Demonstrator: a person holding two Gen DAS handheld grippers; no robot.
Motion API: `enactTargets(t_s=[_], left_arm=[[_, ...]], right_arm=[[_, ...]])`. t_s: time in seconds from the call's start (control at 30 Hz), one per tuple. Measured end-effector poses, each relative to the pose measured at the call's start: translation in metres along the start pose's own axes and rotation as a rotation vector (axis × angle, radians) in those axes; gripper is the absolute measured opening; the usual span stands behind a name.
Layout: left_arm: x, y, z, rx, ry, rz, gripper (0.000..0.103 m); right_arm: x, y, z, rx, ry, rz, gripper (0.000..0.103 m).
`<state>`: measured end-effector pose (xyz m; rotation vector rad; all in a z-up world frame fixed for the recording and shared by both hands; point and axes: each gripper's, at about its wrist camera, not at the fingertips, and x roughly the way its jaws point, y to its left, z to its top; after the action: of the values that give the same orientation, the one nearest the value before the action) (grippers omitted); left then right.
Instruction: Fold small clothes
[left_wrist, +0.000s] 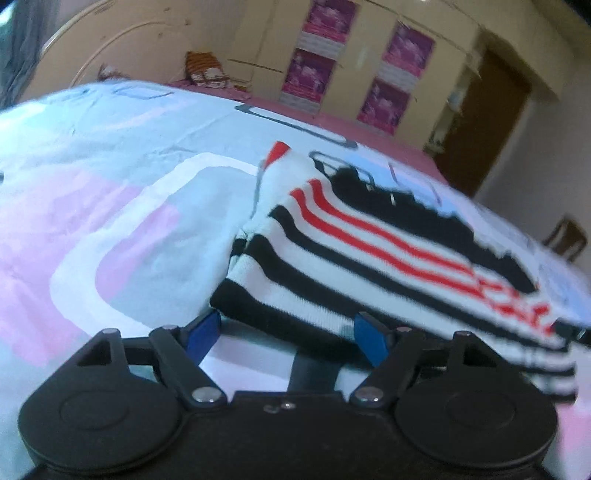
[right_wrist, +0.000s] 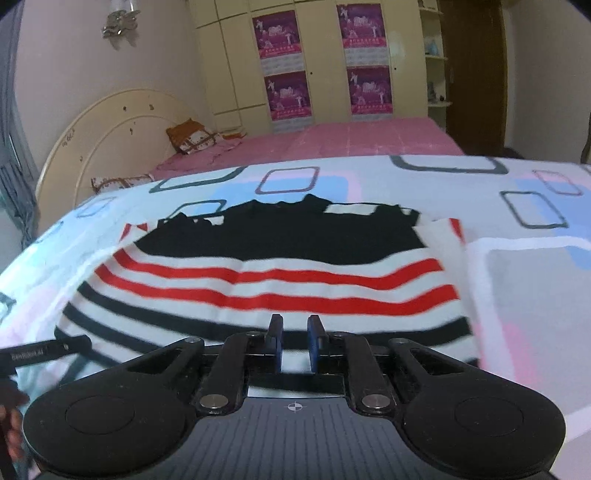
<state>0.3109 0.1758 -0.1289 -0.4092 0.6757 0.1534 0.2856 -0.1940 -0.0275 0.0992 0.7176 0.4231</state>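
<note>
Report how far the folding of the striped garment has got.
Done: the striped garment lies on the patterned sheet as a compact block with layered edges, so some folds look made. In hand: nothing; the left gripper is open at its near edge, and the right gripper, jaws narrow, pinches nothing. Left: probably any final fold, though I cannot tell whether more is planned.

The folded shirt (right_wrist: 266, 280) lies on the sheet (right_wrist: 517, 295) on the bed (right_wrist: 369, 138). Pillows (right_wrist: 192, 140), maybe two, sit far behind it.

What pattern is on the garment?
White with black and red stripes, black top panel; clearest in right wrist view.
</note>
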Motion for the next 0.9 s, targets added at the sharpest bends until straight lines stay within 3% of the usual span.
enactTargets(t_s=[0.13, 0.27, 0.47, 0.53, 0.57, 0.63, 0.7, 0.8, 0.87, 0.9], left_arm=[[0.005, 0.019, 0.006, -0.196, -0.037, -0.083, 0.077], [0.013, 0.033, 0.010, -0.346, -0.074, -0.130, 0.068], [0.034, 0.041, 0.021, -0.423, -0.106, -0.165, 0.057], [0.043, 0.045, 0.027, -0.428, -0.085, -0.162, 0.035], [0.047, 0.049, 0.030, -0.445, -0.065, -0.177, 0.027], [0.039, 0.058, 0.034, -0.515, -0.089, -0.259, 0.024], [0.026, 0.053, 0.039, -0.490, -0.123, -0.300, 0.024], [0.032, 0.054, 0.037, -0.497, -0.094, -0.276, 0.024], [0.042, 0.062, 0.033, -0.533, -0.045, -0.260, 0.024], [0.043, 0.066, 0.033, -0.551, -0.035, -0.264, 0.024]], right_arm=[[0.018, 0.009, 0.009, -0.006, 0.013, 0.009, 0.014], [0.031, 0.016, 0.014, -0.010, 0.031, 0.007, 0.014], [0.043, 0.023, 0.021, -0.022, 0.055, 0.000, 0.013], [0.049, 0.026, 0.024, -0.034, 0.070, 0.001, 0.000], [0.051, 0.028, 0.025, -0.039, 0.075, 0.000, 0.000], [0.056, 0.033, 0.028, -0.054, 0.077, -0.001, 0.000], [0.057, 0.039, 0.031, -0.071, 0.061, 0.002, 0.000], [0.065, 0.045, 0.031, -0.084, 0.056, 0.002, 0.000], [0.094, 0.049, 0.016, -0.124, 0.195, -0.026, 0.000], [0.095, 0.051, 0.012, -0.141, 0.154, -0.032, 0.000]])
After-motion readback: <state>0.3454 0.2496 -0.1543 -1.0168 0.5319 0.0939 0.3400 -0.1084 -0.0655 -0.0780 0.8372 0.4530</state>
